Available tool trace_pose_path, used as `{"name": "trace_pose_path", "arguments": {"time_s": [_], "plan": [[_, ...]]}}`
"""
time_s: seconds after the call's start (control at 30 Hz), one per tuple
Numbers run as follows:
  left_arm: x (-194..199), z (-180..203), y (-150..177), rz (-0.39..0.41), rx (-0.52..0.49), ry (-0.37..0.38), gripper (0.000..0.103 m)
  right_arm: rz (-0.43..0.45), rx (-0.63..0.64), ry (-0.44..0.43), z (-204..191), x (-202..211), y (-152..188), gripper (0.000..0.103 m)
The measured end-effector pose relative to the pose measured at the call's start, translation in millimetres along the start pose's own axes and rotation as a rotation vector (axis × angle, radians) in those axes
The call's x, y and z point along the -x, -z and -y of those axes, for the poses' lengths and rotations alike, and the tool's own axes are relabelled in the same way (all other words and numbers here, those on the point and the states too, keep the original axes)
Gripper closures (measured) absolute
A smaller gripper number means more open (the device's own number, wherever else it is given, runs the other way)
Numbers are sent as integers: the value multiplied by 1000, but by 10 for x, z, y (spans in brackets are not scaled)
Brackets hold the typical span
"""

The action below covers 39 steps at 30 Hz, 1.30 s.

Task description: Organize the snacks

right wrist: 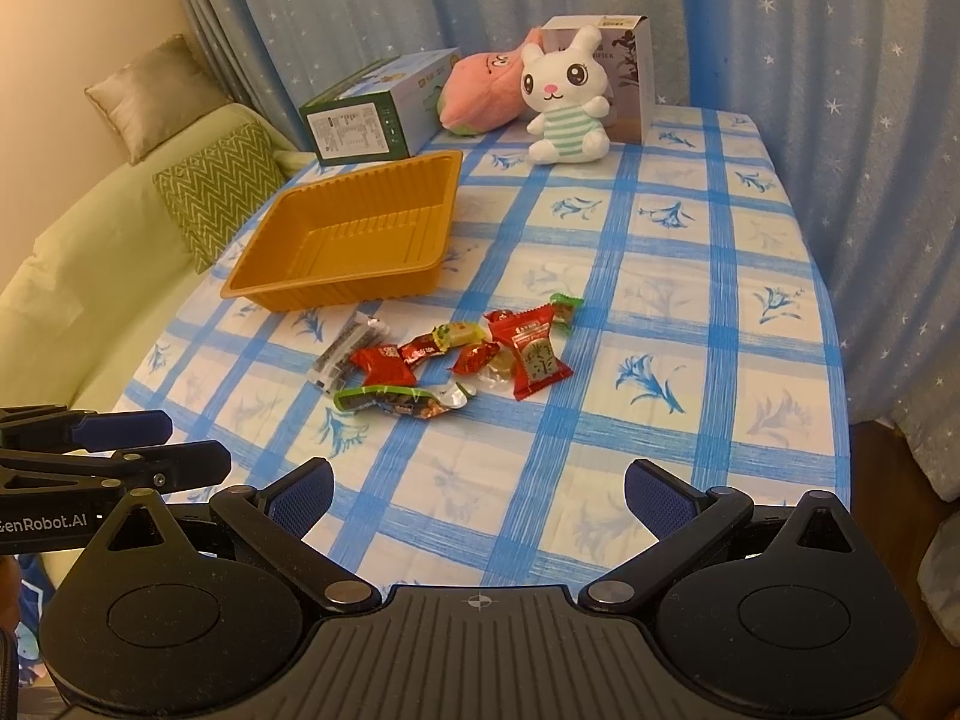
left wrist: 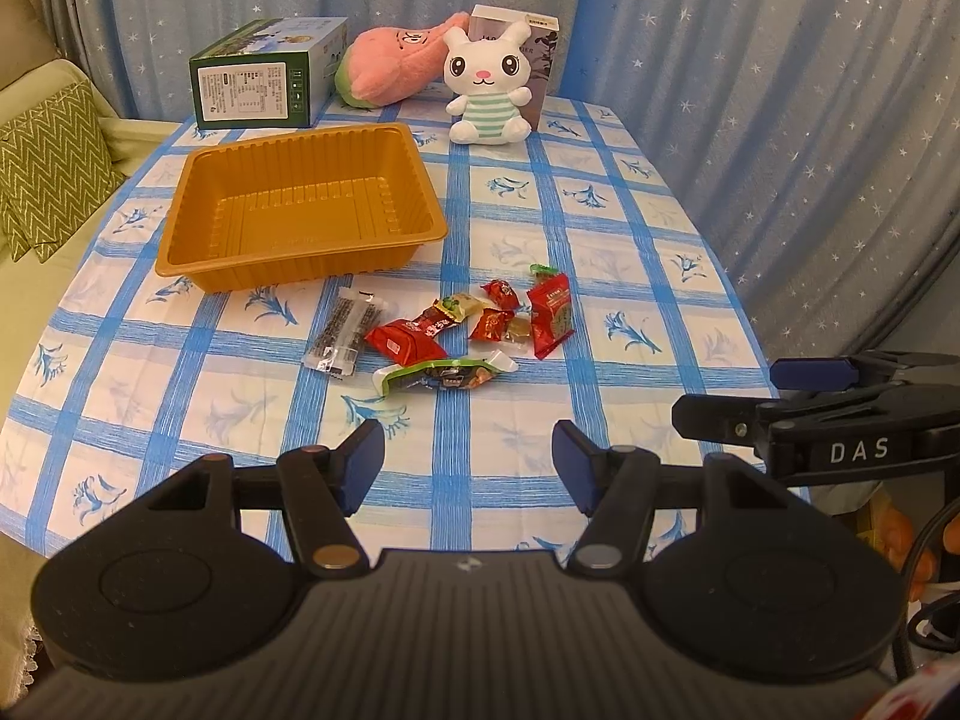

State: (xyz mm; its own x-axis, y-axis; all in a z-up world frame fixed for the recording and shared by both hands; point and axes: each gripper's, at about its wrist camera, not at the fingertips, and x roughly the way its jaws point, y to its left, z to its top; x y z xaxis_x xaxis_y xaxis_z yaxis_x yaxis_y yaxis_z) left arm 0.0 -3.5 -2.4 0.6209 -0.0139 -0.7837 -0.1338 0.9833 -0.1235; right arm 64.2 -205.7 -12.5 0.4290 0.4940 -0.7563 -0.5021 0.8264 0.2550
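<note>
An empty orange plastic tray sits on the blue-checked tablecloth. In front of it lies a loose pile of several wrapped snacks: a red packet, a green-edged long packet, a clear dark-filled packet and small red candies. My left gripper hovers open near the table's front edge, short of the snacks. My right gripper is open too, with nothing between its fingers; it shows at the right in the left wrist view.
At the table's back stand a green carton, a pink plush, a white rabbit toy and a brown box. A green sofa with cushions lies left; blue curtains behind.
</note>
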Motion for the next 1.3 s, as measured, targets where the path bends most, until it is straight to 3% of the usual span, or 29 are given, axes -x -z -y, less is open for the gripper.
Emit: {"name": "trace_pose_path", "arguments": {"time_s": [1.3], "plan": [[-12,-14,2,-7,-1,1,43,-3,-8,1,-8,-58,-52,0]]}}
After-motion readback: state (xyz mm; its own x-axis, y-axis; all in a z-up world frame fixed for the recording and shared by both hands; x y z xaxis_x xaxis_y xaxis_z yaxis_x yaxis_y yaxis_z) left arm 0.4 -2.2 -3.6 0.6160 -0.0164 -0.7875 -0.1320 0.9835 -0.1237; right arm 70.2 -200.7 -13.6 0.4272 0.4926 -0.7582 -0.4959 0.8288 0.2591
